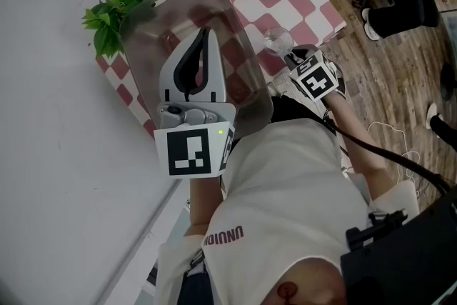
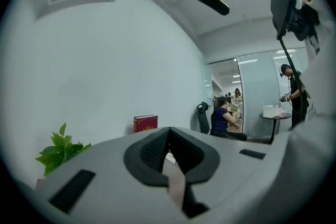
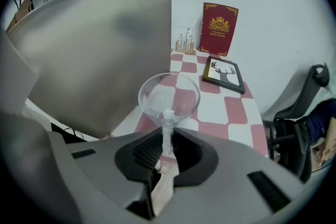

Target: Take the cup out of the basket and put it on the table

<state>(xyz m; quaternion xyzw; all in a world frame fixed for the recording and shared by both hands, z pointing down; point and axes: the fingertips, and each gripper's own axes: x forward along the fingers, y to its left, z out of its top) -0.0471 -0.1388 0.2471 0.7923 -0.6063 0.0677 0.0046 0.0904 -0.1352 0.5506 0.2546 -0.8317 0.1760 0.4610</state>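
We see a table with a red and white checked cloth. Over it is a big, smoky grey, see-through plastic basket. Our left gripper is by the basket, its jaws pressed together with nothing between them. Our right gripper pinches the stem of a small clear glass cup. The cup is outside the basket, just beside it, above the table.

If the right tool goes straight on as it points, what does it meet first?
Probably the checkered table: the right tool, shut on the cup by its stem, points down at it, so the cup's bowl lands first. The basket stands just left; depth unclear.
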